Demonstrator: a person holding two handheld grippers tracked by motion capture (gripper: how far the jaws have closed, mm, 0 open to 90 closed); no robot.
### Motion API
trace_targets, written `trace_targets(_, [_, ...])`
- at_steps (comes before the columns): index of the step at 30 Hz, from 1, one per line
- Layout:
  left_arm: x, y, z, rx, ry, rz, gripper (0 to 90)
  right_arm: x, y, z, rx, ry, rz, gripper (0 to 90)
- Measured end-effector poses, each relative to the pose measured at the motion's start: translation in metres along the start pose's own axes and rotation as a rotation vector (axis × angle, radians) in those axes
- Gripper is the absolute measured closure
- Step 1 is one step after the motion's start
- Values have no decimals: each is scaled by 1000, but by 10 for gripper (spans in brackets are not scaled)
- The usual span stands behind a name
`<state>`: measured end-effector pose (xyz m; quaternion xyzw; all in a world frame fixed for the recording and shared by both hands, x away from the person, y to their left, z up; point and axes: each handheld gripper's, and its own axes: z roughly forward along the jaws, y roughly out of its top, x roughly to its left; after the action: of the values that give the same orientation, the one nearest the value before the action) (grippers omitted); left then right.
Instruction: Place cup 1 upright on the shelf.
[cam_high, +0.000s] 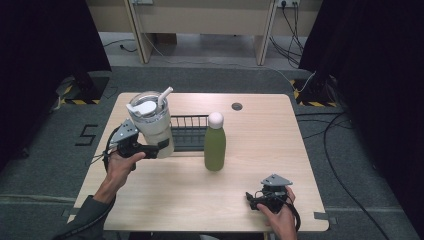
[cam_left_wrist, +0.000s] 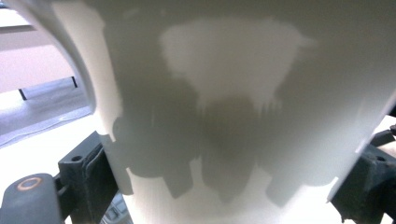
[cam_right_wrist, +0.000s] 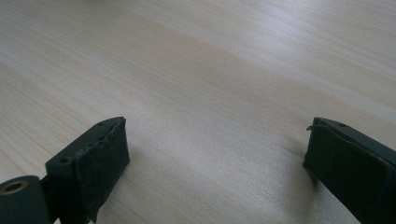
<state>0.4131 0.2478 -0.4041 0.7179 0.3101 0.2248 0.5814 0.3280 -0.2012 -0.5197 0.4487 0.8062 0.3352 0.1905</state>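
Observation:
A large white tumbler (cam_high: 152, 122) with a lid and straw is held a little above the table at the left, tilted slightly. My left gripper (cam_high: 150, 148) is shut on its lower body; in the left gripper view the tumbler's white wall (cam_left_wrist: 233, 102) sits between the two black jaws. A green bottle (cam_high: 215, 145) with a white cap stands upright mid-table. My right gripper (cam_high: 255, 200) rests near the front right edge, open, with bare wood (cam_right_wrist: 210, 93) between its jaws (cam_right_wrist: 217, 154).
A black wire rack (cam_high: 189, 131) lies behind the tumbler and left of the bottle. The wooden table (cam_high: 260, 130) has a round grommet (cam_high: 237, 106) at the back. Cables run over the floor on the right.

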Motion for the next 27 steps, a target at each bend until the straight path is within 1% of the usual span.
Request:
trace_targets(2, [3, 6, 2, -2, 9, 4, 104, 0, 0, 0, -1, -1, -3, 65])
trace_targets(3, [3, 6, 2, -2, 9, 4, 105, 0, 0, 0, 1, 0, 4, 65])
trace_targets(6, [5, 11, 4, -3, 4, -6, 105, 0, 0, 0, 4, 0, 1, 65])
trace_targets(10, [8, 19, 8, -7, 8, -2, 105, 0, 0, 0, 2, 0, -5, 64])
trace_targets(11, [9, 22, 11, -8, 10, 2, 105, 0, 0, 0, 4, 0, 2, 64])
trace_targets(13, [10, 25, 13, -6, 12, 9, 104, 0, 0, 0, 4, 0, 0, 64])
trace_targets(15, [10, 26, 15, -5, 12, 10, 104, -1, 0, 0, 2, -1, -5, 64])
trace_targets(17, [12, 28, 20, -7, 14, 4, 105, 0, 0, 0, 4, 0, 0, 65])
trace_targets(18, [12, 28, 20, -7, 14, 4, 104, 0, 0, 0, 4, 0, 0, 65])
trace_targets(25, [20, 32, 36, -6, 29, -3, 104, 0, 0, 0, 4, -1, -1, 64])
trace_targets(27, [21, 32, 38, -6, 31, -7, 105, 0, 0, 0, 4, 0, 2, 65])
